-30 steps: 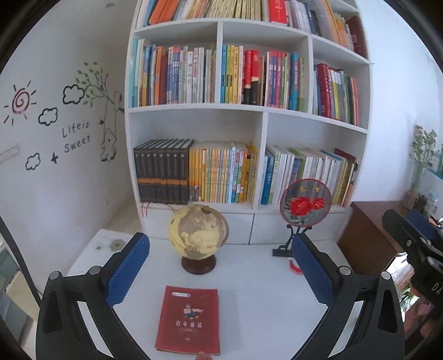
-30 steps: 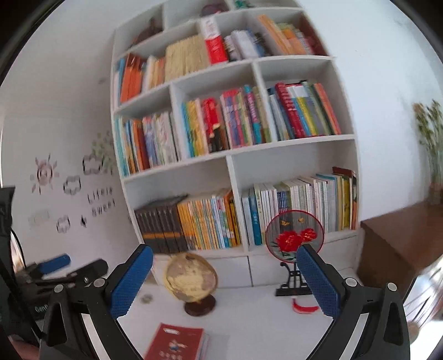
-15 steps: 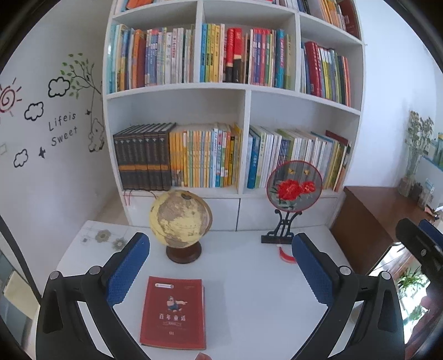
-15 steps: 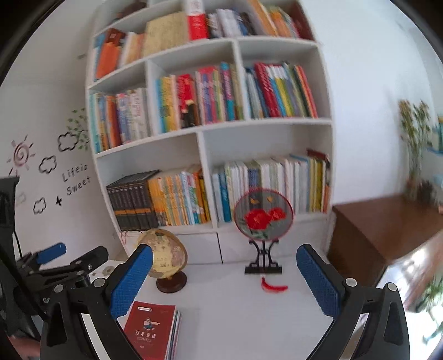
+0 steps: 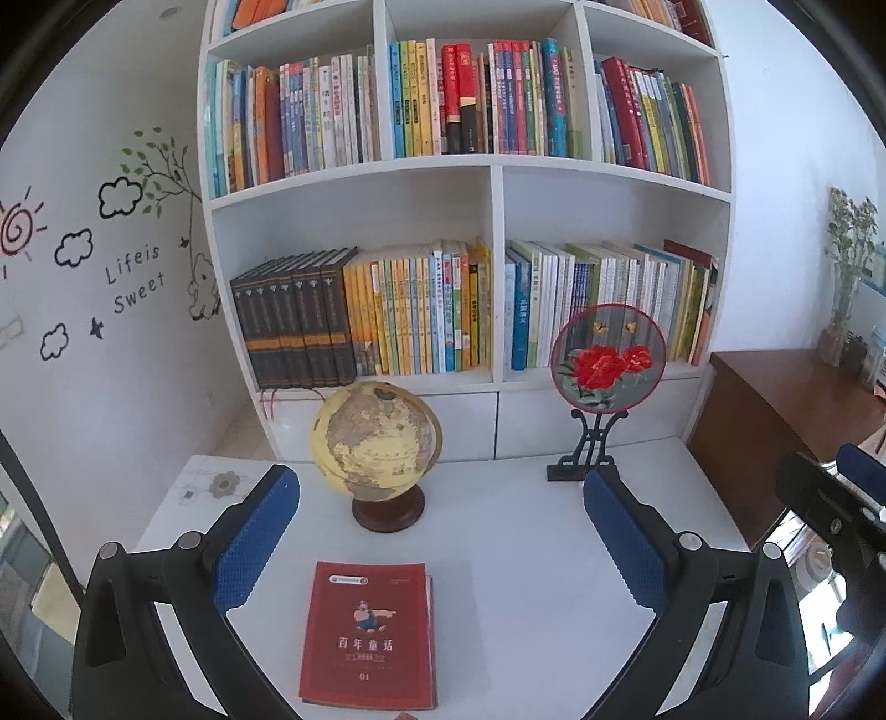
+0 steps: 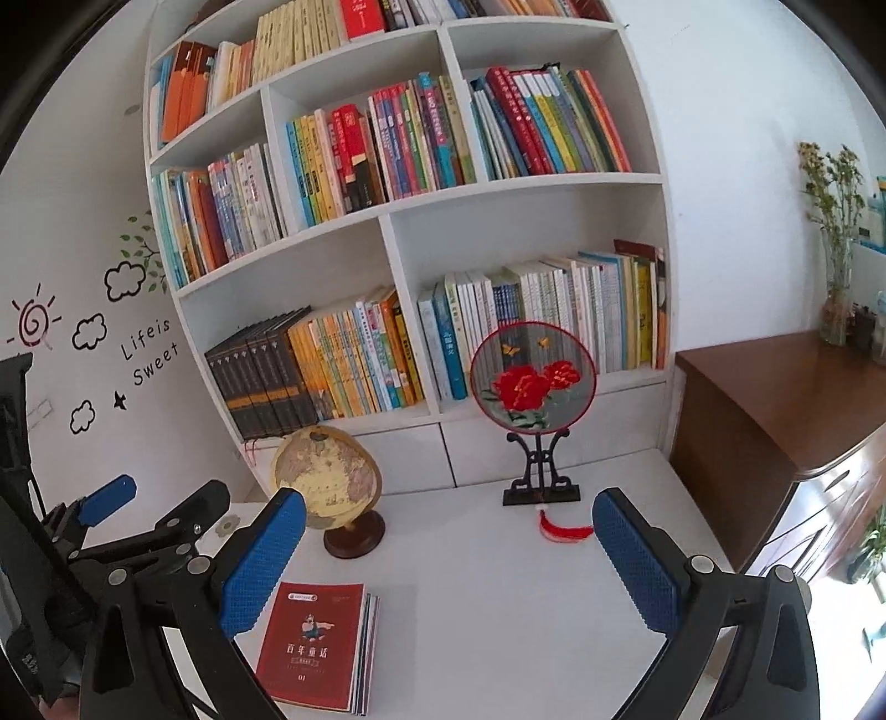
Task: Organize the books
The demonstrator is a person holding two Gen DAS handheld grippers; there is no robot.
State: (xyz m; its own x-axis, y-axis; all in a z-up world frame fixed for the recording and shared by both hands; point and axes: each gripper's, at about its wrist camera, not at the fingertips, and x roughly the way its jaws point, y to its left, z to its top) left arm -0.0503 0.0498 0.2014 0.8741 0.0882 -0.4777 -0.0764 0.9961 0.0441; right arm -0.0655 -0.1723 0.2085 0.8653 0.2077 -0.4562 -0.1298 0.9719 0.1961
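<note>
1. Both claws — left gripper [image 5: 442,531] and right gripper [image 6: 449,559] — are held wide open; nothing is gripped.
2. "01" is printed on the red book [image 5: 368,634], laid flat on the white table [image 5: 515,554].
3. "Lifeis Sweet" is written on the wall [image 5: 138,279].

Top shelf books [image 5: 266,11] are cut off at the upper frame edge — spine titles too small to read.

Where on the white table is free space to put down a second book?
Bare table lies right of the red book, in front of the fan stand. It is tighter between that book and the globe. The shelf compartments look packed.
</note>
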